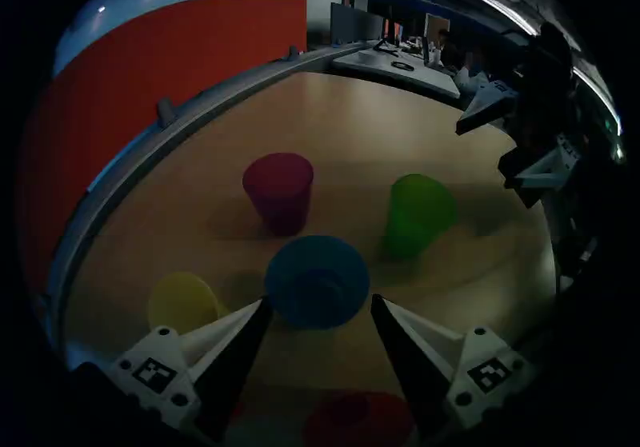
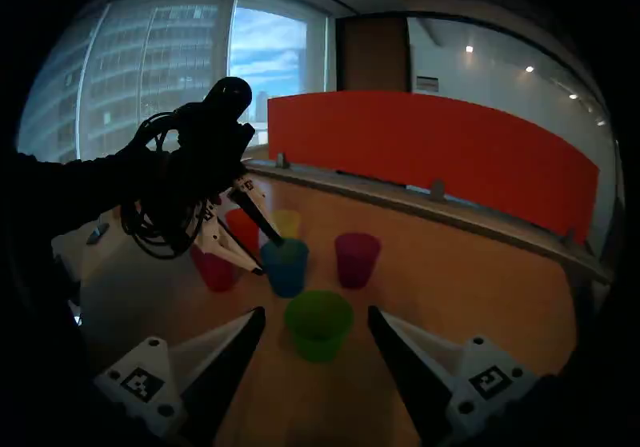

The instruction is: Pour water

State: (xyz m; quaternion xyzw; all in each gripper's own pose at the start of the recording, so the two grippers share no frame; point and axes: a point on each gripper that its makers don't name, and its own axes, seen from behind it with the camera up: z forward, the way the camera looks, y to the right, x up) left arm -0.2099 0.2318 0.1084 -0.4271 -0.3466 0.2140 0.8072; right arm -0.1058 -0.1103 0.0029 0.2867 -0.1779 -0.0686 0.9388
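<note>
A blue cup (image 1: 317,281) stands upright on the wooden table (image 1: 360,127), right at the tips of my left gripper (image 1: 320,307), which is open with a finger on either side of it. Around it stand a magenta cup (image 1: 278,191), a green cup (image 1: 418,213), a yellow cup (image 1: 182,303) and a red cup (image 1: 358,419). In the right gripper view, the green cup (image 2: 318,323) sits just ahead of my open right gripper (image 2: 316,315). The left gripper (image 2: 270,257), held by a dark-sleeved hand, reaches the blue cup (image 2: 285,266).
An orange-red divider panel (image 2: 432,151) runs along the table's far edge. Beside the left gripper stand a red cup (image 2: 214,271), a yellow cup (image 2: 286,223) and the magenta cup (image 2: 356,260). The right gripper (image 1: 480,155) hovers at the table's right. Bare wood (image 2: 480,303) lies right of the cups.
</note>
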